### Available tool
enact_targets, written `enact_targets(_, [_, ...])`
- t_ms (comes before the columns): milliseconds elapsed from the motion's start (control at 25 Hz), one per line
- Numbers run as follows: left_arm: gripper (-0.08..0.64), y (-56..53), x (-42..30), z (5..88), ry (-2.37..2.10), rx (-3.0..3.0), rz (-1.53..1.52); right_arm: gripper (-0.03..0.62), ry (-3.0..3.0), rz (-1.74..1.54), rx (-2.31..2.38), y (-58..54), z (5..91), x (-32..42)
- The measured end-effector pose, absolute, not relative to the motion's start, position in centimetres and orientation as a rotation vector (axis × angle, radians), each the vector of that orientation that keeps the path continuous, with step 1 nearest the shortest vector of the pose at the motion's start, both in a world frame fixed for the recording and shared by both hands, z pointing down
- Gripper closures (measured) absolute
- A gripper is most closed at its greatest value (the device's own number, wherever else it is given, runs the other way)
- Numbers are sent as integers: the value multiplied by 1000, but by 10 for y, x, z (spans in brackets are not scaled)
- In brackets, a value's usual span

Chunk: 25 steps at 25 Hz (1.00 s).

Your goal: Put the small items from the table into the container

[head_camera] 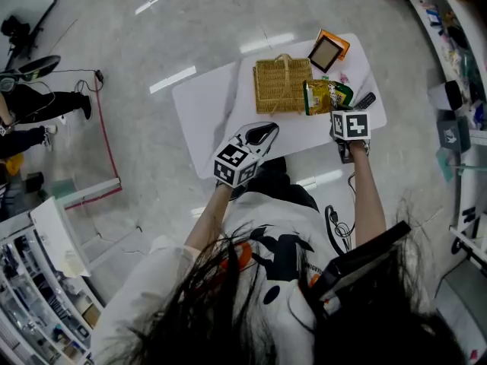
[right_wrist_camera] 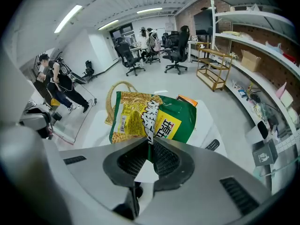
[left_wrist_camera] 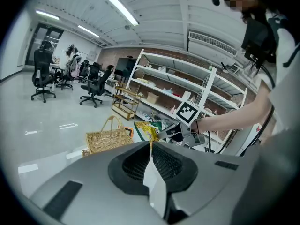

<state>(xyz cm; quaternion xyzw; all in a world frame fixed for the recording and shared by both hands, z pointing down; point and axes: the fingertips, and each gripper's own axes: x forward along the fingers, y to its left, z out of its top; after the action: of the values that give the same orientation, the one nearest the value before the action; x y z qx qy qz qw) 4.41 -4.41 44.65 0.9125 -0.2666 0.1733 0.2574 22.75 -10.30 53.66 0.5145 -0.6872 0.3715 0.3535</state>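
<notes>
Snack bag (right_wrist_camera: pixel 152 118) is clamped by its edge in the right claw (right_wrist_camera: pixel 149 143), just right of the wicker basket (head_camera: pixel 281 87) on the surface (head_camera: pixel 204 120), so it goes left; left claw (left_wrist_camera: pixel 151 143) is closed, empty.

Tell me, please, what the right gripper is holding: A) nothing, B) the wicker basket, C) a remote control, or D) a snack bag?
D: the right gripper has its jaws closed on the edge of the green and yellow snack bag.
</notes>
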Motion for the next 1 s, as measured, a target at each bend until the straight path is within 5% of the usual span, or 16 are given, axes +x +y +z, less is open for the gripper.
enact_targets(1000, [549,-89,-10,476,-863,2332,474,546,-1797,1137,997,-189,601,140])
